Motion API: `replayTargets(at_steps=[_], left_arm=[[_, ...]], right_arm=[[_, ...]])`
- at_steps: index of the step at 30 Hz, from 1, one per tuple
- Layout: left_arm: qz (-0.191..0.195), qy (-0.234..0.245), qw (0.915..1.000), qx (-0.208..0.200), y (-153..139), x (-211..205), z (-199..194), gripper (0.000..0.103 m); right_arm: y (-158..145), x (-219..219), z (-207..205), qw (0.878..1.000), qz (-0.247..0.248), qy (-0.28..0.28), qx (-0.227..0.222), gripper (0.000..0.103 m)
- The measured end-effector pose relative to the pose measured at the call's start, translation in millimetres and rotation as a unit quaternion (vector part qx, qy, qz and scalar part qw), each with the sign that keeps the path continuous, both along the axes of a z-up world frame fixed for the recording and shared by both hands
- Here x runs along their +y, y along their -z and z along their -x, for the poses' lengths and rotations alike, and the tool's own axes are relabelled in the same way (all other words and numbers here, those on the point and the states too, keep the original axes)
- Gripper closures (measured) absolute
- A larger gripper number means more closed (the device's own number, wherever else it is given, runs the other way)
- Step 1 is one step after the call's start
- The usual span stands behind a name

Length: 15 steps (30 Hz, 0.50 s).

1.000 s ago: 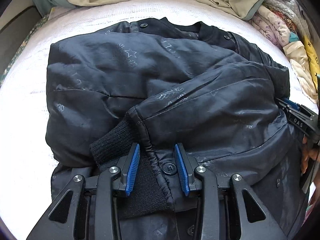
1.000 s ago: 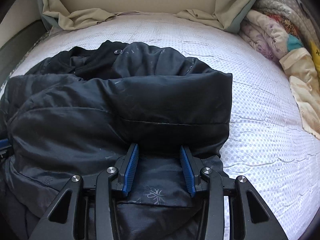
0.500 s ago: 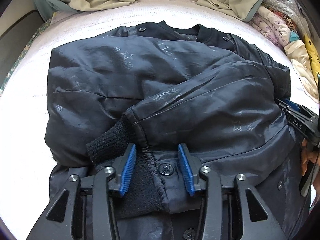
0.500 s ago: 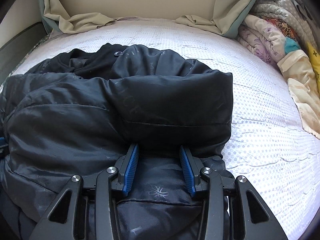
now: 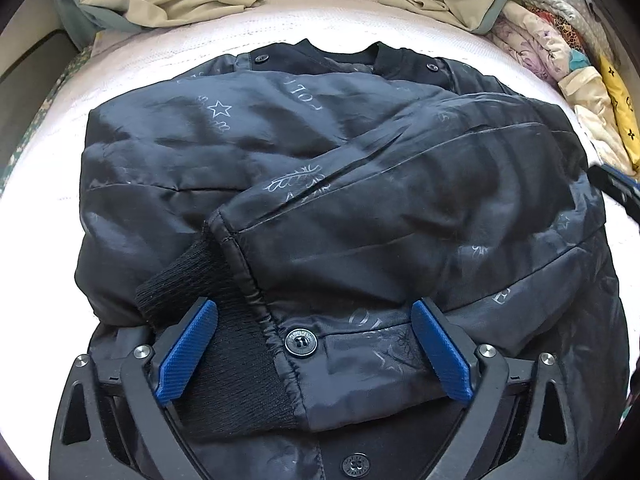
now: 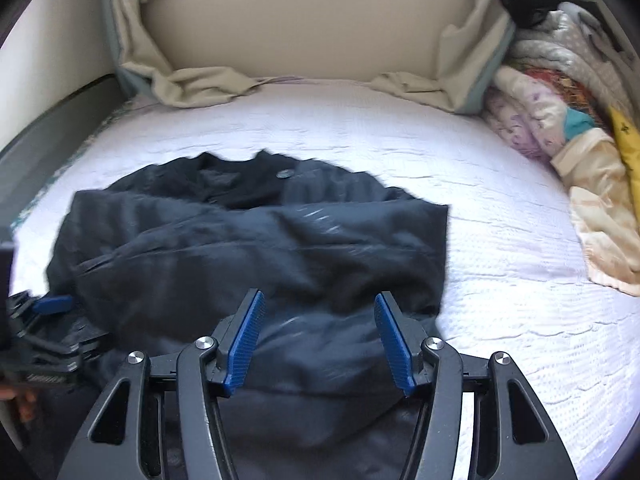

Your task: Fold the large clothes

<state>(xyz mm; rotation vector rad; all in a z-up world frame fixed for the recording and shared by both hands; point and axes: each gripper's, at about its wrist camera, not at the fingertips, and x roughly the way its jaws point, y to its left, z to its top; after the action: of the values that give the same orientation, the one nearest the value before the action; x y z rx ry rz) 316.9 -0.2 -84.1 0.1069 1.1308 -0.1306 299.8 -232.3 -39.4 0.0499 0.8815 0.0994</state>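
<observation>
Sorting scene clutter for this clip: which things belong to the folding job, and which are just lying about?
Belongs to the job:
- black jacket, sleeve folded across it
- left gripper, jaws just opened wide
- right gripper, jaws just opening, off the cloth

Lying about:
- beige sheet
- pile of patterned bedding
- white mattress cover

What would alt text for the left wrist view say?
A dark jacket lies folded on a white bed, one sleeve with its knit cuff laid across it. The left gripper, just opened wide, straddles the cuff.
</observation>
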Motion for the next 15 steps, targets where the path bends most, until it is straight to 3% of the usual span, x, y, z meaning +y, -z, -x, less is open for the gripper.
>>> replayTargets(at_steps=[3, 7, 15], left_arm=[[-0.001, -0.001, 1.0, 0.003, 2, 0, -1, 0.002], [-0.011, 0.0, 0.9999, 0.005, 7, -2, -3, 0.001], [-0.012, 0.011, 0.9999, 0.001, 13, -2, -5, 0.0]], right_arm=[[12, 7, 1, 0.999, -0.007, -0.017, 0.028, 0.048], [40, 16, -3, 0.998, 0.033, -0.021, 0.057, 0.047], [72, 31, 6, 0.996, 0.084, -0.021, 0.023, 0.046]])
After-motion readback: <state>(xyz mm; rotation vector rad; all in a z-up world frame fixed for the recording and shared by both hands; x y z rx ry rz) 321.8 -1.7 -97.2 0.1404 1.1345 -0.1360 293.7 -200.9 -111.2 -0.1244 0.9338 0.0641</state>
